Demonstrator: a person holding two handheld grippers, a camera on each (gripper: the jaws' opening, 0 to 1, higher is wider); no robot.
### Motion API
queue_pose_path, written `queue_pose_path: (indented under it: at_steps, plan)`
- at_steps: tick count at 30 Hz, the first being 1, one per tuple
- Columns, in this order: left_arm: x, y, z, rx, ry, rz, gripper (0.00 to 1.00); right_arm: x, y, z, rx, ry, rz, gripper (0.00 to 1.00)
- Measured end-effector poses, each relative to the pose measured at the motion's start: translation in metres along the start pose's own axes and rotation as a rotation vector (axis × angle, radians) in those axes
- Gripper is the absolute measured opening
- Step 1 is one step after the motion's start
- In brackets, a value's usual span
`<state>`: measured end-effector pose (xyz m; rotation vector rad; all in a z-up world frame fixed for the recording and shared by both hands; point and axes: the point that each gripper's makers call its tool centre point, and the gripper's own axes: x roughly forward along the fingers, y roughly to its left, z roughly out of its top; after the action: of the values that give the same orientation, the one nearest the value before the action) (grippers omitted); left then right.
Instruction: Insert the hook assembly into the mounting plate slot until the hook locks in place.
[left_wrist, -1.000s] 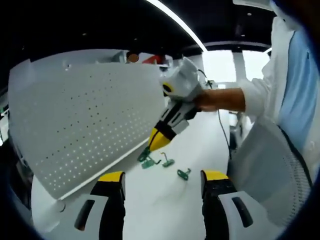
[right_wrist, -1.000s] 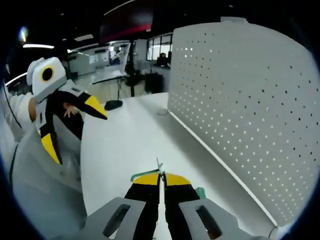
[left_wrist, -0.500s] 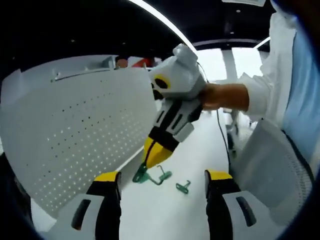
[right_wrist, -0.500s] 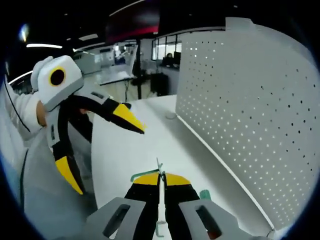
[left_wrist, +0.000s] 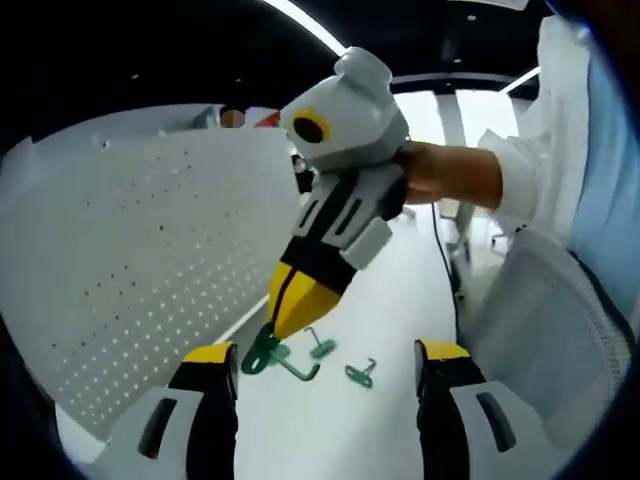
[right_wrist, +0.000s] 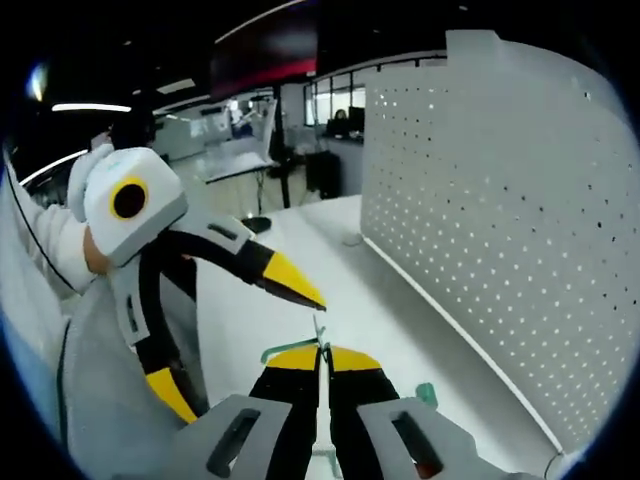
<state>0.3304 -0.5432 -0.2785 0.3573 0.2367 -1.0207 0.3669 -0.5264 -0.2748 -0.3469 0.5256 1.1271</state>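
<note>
My right gripper (right_wrist: 322, 352) is shut on a green hook assembly (right_wrist: 288, 348), which sticks out to the left of its yellow tips. In the left gripper view, the right gripper (left_wrist: 290, 315) comes in from the upper right in a person's hand. The green hook (left_wrist: 264, 352) hangs at its tips just above the white table. The white perforated mounting plate (left_wrist: 120, 270) stands upright at the left; in the right gripper view the plate (right_wrist: 500, 230) is at the right. My left gripper (left_wrist: 328, 352) is open with nothing held, and the left gripper (right_wrist: 238, 345) stands close by.
Two loose green hooks (left_wrist: 322, 348) (left_wrist: 360, 373) lie on the white table (left_wrist: 330, 430) between my left jaws. Another green piece (right_wrist: 427, 393) lies near the plate's foot. A person's white sleeve (left_wrist: 540, 170) and a chair (left_wrist: 540, 330) are at the right.
The two grippers have drawn closer together. In the left gripper view the right gripper looms larger and its hook sits lower left. The left gripper's jaw now reaches nearly to the right gripper's tips.
</note>
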Motion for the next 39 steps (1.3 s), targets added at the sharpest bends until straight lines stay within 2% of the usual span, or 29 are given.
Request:
queue_pose_path:
  at_steps: [10,17,33,39]
  plan:
    - [-0.001,0.001,0.001,-0.024,-0.021,0.004,0.74,0.000,0.001,0.008,-0.005,-0.020,-0.006,0.00]
    - [0.001,-0.001,-0.004,-0.039,-0.009,-0.006,0.75,-0.001,0.003,0.012,-0.009,-0.037,-0.005,0.00]
    - [0.002,-0.004,-0.005,-0.068,-0.012,-0.015,0.75,-0.003,0.003,0.018,-0.005,-0.064,-0.006,0.00]
    - [-0.002,0.001,-0.003,-0.098,-0.031,0.000,0.71,-0.003,0.002,0.019,-0.003,-0.066,-0.015,0.00]
